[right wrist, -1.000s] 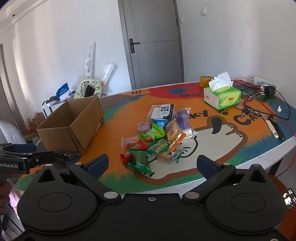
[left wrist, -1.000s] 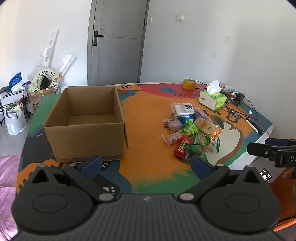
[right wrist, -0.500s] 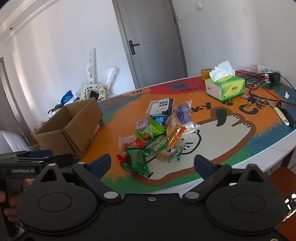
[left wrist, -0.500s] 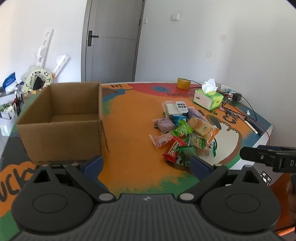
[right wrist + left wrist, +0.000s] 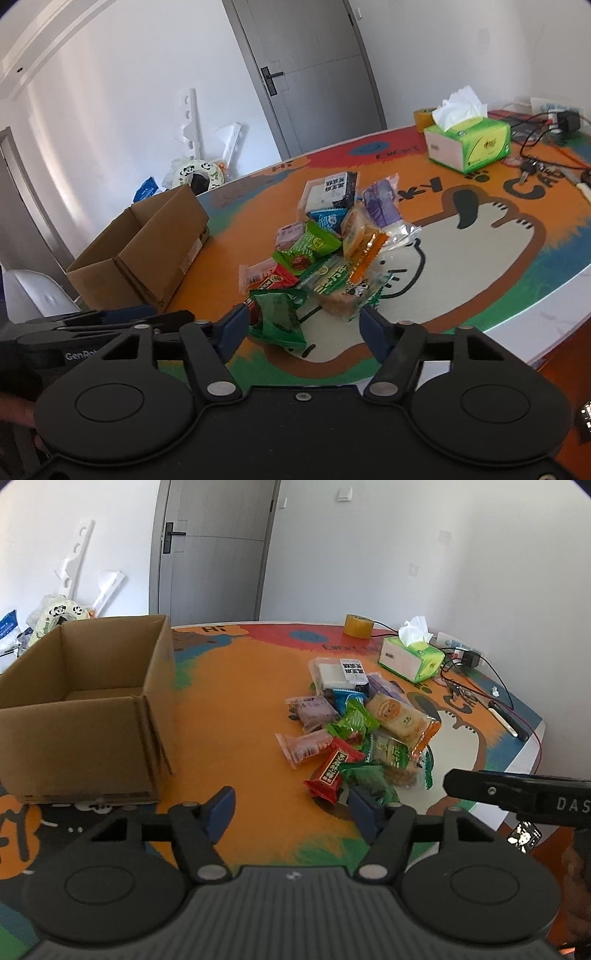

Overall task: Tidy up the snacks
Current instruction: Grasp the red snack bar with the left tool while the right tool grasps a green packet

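Left gripper (image 5: pixel 291 808) spread wide, nothing between its blue pads, hanging over the orange part of the table mat (image 5: pixel 236 709) between the cardboard box (image 5: pixel 85 709) and the snack pile (image 5: pixel 354 731). Right gripper (image 5: pixel 303 328) also spread and empty, low over the near edge of the pile, with the dark green packet (image 5: pixel 279 317) just ahead of its left pad; contact cannot be told. Left wrist view looks down into the box: open top, bare cardboard floor showing, no snacks in it. Right wrist view shows only the box's outer walls and rim, so its inside is hidden there. Pile sits on the mat well apart from the box, all packets loose and overlapping: red packet (image 5: pixel 334 771) at the near left, pink packet (image 5: pixel 304 746) beside it, bright green packet (image 5: pixel 352 723) in the middle, black-and-white pack (image 5: pixel 341 674) at the far end. Beyond the pile, a green tissue box (image 5: pixel 469 146) and a tape roll (image 5: pixel 358 626), with cables near the table's far right edge. Each view catches the other gripper at its side margin.
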A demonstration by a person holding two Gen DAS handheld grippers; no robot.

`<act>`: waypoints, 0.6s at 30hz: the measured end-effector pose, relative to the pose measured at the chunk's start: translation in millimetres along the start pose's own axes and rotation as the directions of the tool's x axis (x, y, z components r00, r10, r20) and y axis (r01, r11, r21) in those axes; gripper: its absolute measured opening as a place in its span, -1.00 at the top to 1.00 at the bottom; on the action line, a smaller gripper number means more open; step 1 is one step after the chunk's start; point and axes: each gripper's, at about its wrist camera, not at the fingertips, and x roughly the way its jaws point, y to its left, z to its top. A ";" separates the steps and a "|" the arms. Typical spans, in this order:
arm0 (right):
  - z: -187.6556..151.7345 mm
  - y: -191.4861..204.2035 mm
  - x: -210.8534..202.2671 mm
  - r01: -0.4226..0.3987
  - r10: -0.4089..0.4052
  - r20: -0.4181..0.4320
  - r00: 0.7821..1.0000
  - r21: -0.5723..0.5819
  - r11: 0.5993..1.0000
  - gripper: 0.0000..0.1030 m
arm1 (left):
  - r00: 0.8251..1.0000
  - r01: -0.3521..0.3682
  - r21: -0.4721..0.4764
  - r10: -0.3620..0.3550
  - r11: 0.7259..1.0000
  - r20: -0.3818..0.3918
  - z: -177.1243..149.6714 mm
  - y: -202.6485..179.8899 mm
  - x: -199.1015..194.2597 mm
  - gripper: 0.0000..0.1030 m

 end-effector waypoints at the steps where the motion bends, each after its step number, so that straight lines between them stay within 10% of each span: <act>1: 0.0 -0.4 3.3 -0.006 0.006 -0.004 1.000 0.004 1.000 -0.17 | 1.000 0.000 0.001 0.000 1.000 0.000 0.1 0.5 1.6 -0.22; 18: 4.0 5.5 55.7 -0.094 0.096 -0.085 0.992 0.030 0.995 0.16 | 0.999 0.034 -0.020 -0.034 0.999 -0.018 9.9 6.5 30.7 -0.11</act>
